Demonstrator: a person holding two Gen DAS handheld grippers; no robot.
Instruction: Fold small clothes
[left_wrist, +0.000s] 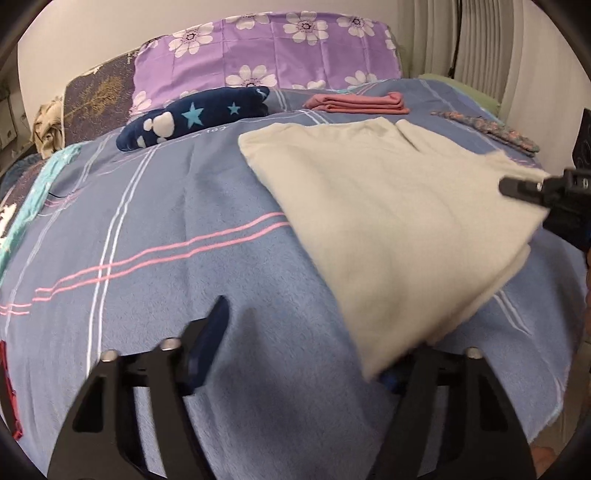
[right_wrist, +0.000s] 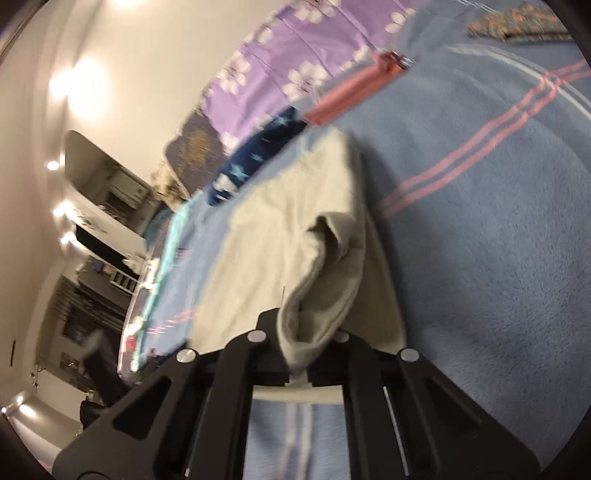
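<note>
A cream garment (left_wrist: 388, 206) lies spread on the blue striped blanket (left_wrist: 147, 229). Its near corner drapes over the right finger of my left gripper (left_wrist: 306, 332), hiding that finger. The jaws stand wide apart and do not press the cloth; the left finger (left_wrist: 216, 332) is bare over the blanket. At the right edge, my right gripper (left_wrist: 517, 186) pinches the garment's right side. In the right wrist view, my right gripper (right_wrist: 301, 354) is shut on a raised fold of the cream garment (right_wrist: 325, 266), lifted off the blanket (right_wrist: 480, 258).
At the back lie a folded pink cloth (left_wrist: 358, 103), a navy star-print cloth (left_wrist: 192, 118) and a purple floral pillow (left_wrist: 266, 51). A flowered garment (left_wrist: 491, 129) sits far right. A teal cloth (left_wrist: 40, 184) and a red item (left_wrist: 7, 387) are at the left edge.
</note>
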